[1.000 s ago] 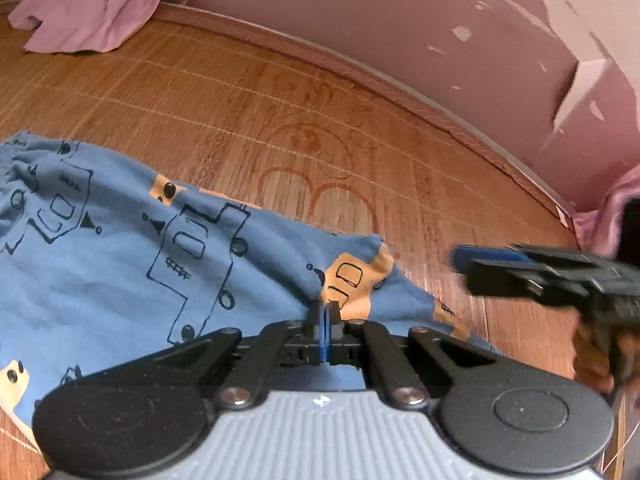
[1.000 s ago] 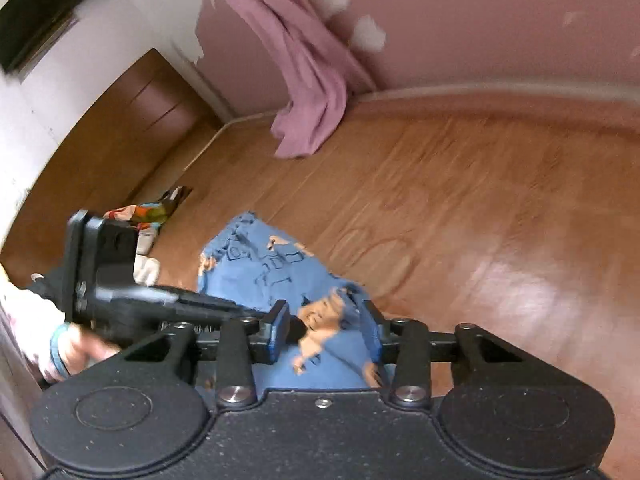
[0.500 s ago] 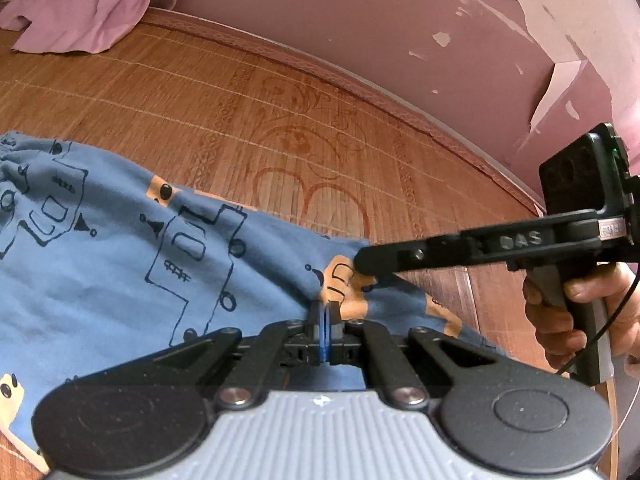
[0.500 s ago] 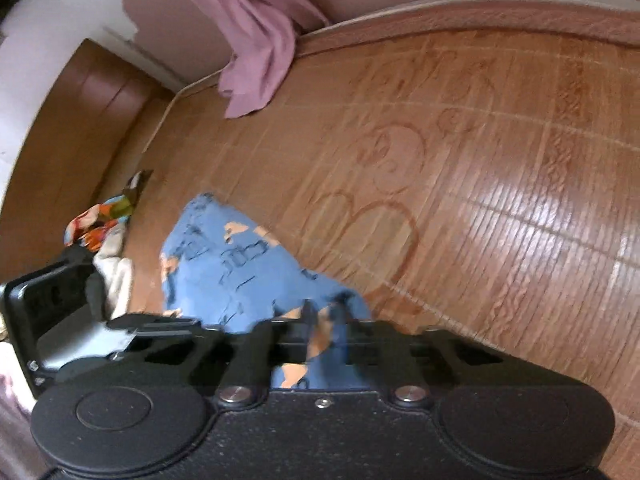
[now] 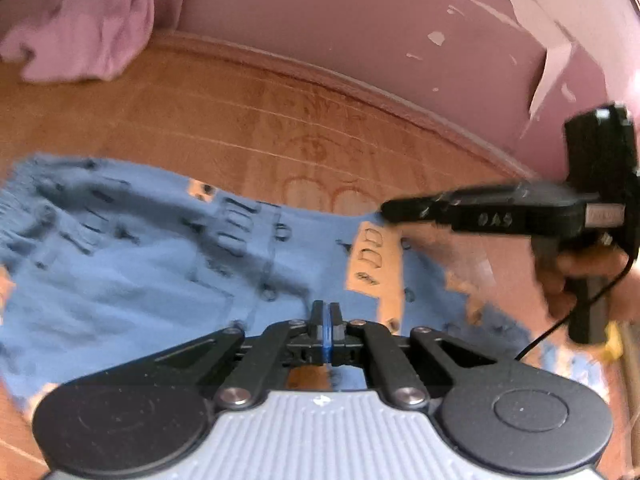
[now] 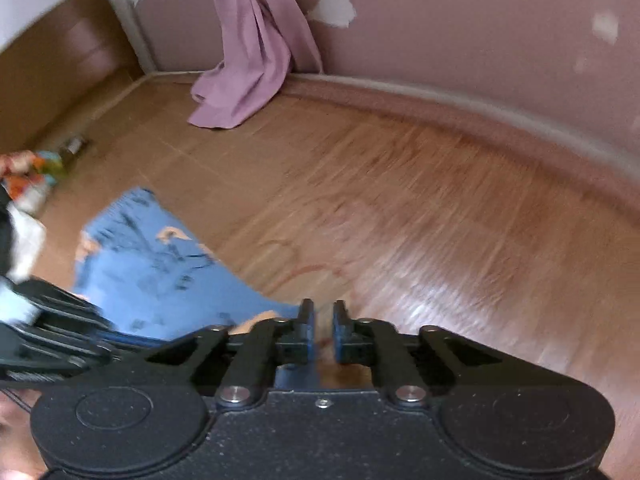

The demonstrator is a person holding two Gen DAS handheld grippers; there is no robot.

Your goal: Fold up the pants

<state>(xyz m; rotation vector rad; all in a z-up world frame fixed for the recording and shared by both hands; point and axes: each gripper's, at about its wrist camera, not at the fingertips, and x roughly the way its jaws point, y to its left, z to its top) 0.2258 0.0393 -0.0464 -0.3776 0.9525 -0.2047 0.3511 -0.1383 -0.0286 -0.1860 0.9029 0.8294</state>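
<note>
The blue printed pants point(image 5: 168, 264) lie spread on the wooden floor point(image 5: 248, 120) near its wall edge. The left claw point(image 5: 325, 312) is pressed together, seemingly pinching the cloth's near edge; the right claw point(image 6: 320, 314) stands slightly spread, gripping nothing visible. The fold is apparently under way, and next the held edge needs carrying across; no containers appear.

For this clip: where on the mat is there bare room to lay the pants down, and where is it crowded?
Bare mat runs from the blue pants to the baseboard, right of the hanging pink cloth. Crowded: the near-left side, with a colourful cloth pile and both claws at the pants.
</note>
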